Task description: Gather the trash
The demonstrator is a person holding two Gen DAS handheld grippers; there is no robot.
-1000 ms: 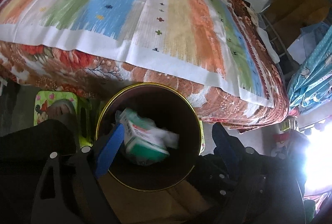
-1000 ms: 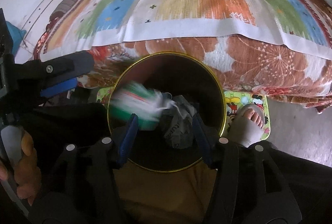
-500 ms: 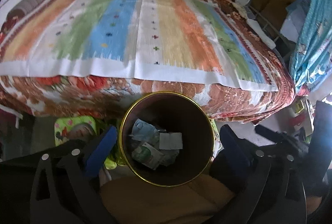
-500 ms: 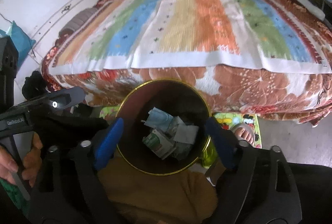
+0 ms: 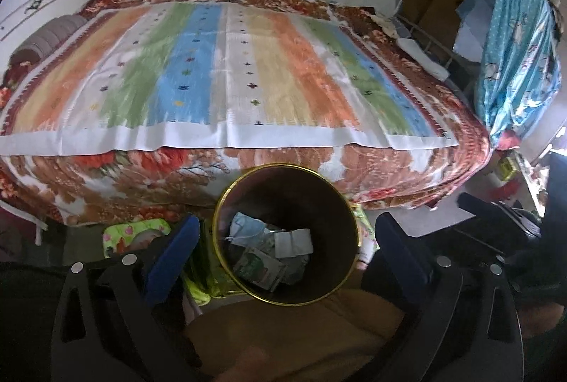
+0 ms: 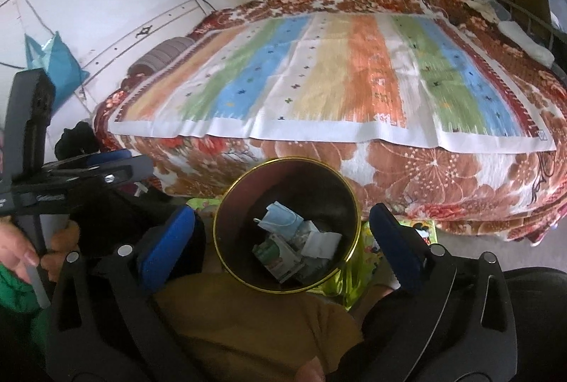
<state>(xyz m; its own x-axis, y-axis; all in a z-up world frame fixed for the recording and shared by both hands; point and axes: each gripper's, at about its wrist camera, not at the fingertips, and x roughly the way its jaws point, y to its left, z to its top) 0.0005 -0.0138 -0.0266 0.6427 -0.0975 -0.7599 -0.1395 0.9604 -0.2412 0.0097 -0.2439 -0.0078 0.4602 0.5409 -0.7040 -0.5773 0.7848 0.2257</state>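
Observation:
A dark round bin (image 5: 280,166) with a gold rim stands on the floor against the bed. Inside it lie a blue face mask (image 5: 246,228), a green-and-white carton (image 5: 258,267) and a white paper (image 5: 294,242). My left gripper (image 5: 285,226) hangs above the bin, open, with nothing between its blue pads. In the right wrist view the same bin (image 6: 294,159) holds the mask (image 6: 280,217) and the carton (image 6: 274,252). My right gripper (image 6: 281,213) is above it, its jaws opening and empty. A hand (image 6: 14,247) holds the left gripper's body at that view's left edge.
The bed (image 5: 230,77), under a striped cloth and a floral blanket, fills the space behind the bin. A green cartoon mat (image 5: 134,233) lies on the floor to its left. Mustard fabric (image 5: 283,329) sits just below the bin. A blue cloth (image 5: 514,45) hangs at the right.
The carton left the left jaws and a crumpled paper left the right jaws; both now lie in the bin. Both grippers opened wide and rose away from the bin.

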